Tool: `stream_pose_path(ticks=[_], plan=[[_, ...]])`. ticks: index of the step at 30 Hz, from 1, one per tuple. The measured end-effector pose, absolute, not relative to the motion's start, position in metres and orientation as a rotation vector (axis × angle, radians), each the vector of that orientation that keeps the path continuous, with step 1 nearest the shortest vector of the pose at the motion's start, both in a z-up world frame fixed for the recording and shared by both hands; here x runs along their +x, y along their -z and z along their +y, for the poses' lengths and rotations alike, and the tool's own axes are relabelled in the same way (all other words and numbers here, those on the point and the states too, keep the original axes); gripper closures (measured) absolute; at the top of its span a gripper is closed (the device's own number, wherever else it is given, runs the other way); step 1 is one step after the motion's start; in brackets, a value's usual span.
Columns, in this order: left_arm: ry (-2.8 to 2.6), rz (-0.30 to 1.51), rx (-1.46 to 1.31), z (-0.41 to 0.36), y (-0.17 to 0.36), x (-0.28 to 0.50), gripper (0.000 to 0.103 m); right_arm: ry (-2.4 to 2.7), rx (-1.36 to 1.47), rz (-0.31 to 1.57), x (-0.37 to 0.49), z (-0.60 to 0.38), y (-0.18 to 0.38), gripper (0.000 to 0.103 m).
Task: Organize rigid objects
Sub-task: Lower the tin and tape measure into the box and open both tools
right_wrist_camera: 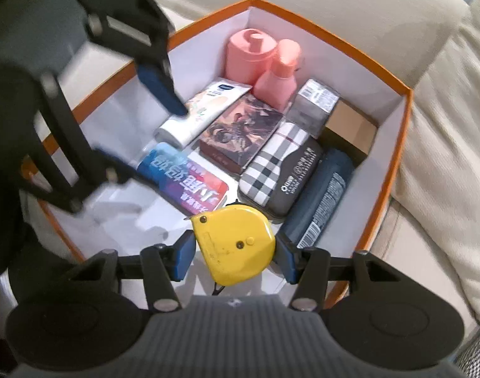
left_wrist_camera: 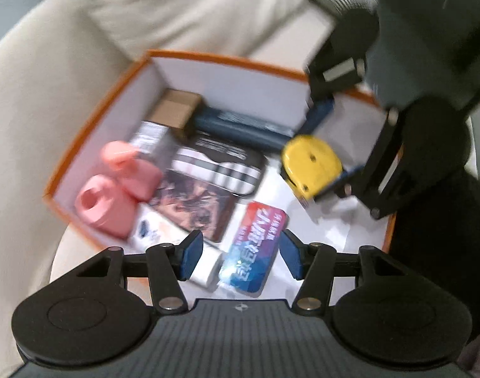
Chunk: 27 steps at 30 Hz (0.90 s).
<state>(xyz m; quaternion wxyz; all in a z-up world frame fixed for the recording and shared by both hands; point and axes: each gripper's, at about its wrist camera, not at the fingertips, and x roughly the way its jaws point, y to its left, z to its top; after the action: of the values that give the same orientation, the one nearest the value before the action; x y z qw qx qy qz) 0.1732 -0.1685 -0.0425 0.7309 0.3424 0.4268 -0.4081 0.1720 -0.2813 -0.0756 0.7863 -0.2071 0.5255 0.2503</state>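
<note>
The right gripper (right_wrist_camera: pixel 235 253) is pointing steeply down, clamping a yellow plastic tape measure (right_wrist_camera: pixel 235 244) above the orange-rimmed white cardboard box (right_wrist_camera: pixel 394 170). The left gripper (left_wrist_camera: pixel 240 258) is hovering with jaws apart and nothing gripped, over a blue-and-red tin (left_wrist_camera: pixel 255 249) bearing unreadable printed characters. Two pink plastic bottles (right_wrist_camera: pixel 265 63) are standing in the far corner.

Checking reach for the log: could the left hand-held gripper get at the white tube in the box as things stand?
Probably yes. The left hand-held gripper is open and empty above the white tube, whose top lies uncovered; the picture box hugs one side, leaving little room for a finger there.
</note>
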Motion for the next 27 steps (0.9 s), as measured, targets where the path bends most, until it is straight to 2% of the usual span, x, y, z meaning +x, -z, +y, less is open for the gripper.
stream_pose_path(ticks=[7, 18, 27], plan=[[0.761, 0.912, 0.538, -0.136, 0.006, 0.168, 0.038, -0.664, -0.612, 1.203, 0.188, -0.263, 0.087, 0.047], [0.566, 0.884, 0.364, -0.092, 0.002, 0.163, 0.038, -0.819, -0.932, 1.297, 0.203, -0.235, 0.123, 0.047], [0.529, 0.917, 0.297, -0.077, 0.009, 0.162, 0.038, -0.836, -0.918, 1.302, 0.205, -0.224, 0.135, 0.047]])
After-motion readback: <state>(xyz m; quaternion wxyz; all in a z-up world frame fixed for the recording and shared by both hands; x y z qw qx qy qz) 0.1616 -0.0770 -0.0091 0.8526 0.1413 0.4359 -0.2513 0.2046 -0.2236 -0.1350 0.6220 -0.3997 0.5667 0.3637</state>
